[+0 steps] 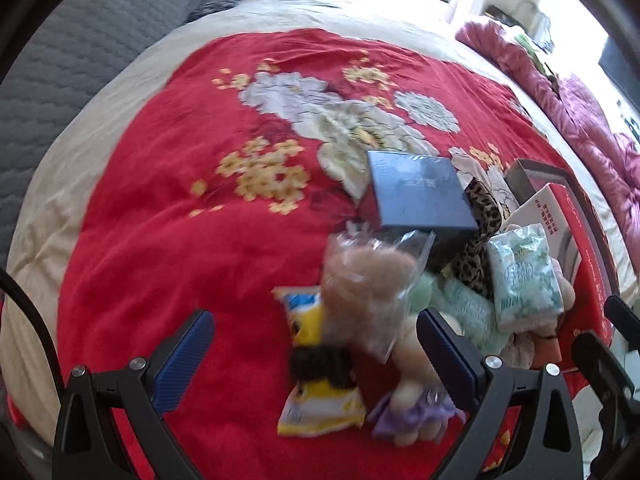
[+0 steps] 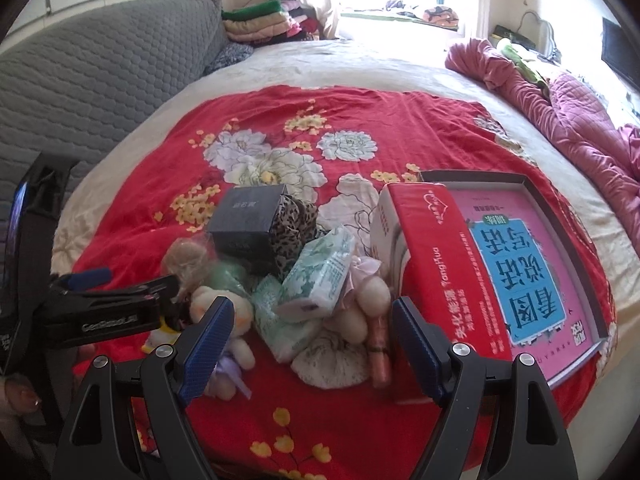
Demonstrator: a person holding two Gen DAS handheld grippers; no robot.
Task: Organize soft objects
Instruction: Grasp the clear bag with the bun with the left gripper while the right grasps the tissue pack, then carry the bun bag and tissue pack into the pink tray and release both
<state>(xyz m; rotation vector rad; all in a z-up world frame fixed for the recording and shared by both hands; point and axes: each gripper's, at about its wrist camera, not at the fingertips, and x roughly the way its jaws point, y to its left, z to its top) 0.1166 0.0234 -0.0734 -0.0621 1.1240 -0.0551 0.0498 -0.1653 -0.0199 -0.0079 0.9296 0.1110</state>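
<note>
**Q:** Where the red floral blanket [image 2: 168,152] covers the bed, how do the two tools stand?

**A:** The left gripper [image 1: 316,356] hangs above the blanket with its blue pads spread wide and nothing between them. The right gripper [image 2: 314,340] is likewise wide open and empty, its fingers bracketing the near side of the pile.

**Q:** Where are the soft objects relative to the dark blue box [image 2: 246,220]?

**A:** All lie in a heap just in front of the box. A leopard-print cloth [image 2: 294,224] touches its right side. A clear bag of tan fluff [image 1: 368,284] leans against its near left corner. Green-patterned tissue packs [image 2: 320,276] lie in front of the box and to the right, beside the red carton [image 2: 436,264]. A cream plush toy [image 2: 236,312] with a purple bow lies nearer the camera, below the bag. A yellow snack packet [image 1: 316,400] sits furthest in front of the box, partly under a dark knitted item [image 1: 320,364]. A white drawstring pouch [image 2: 332,364] rests at the near edge of the heap.

**Q:** And beyond the carton?

**A:** An open tray holding a pink book [image 2: 532,264] lies to the box's right.
</note>
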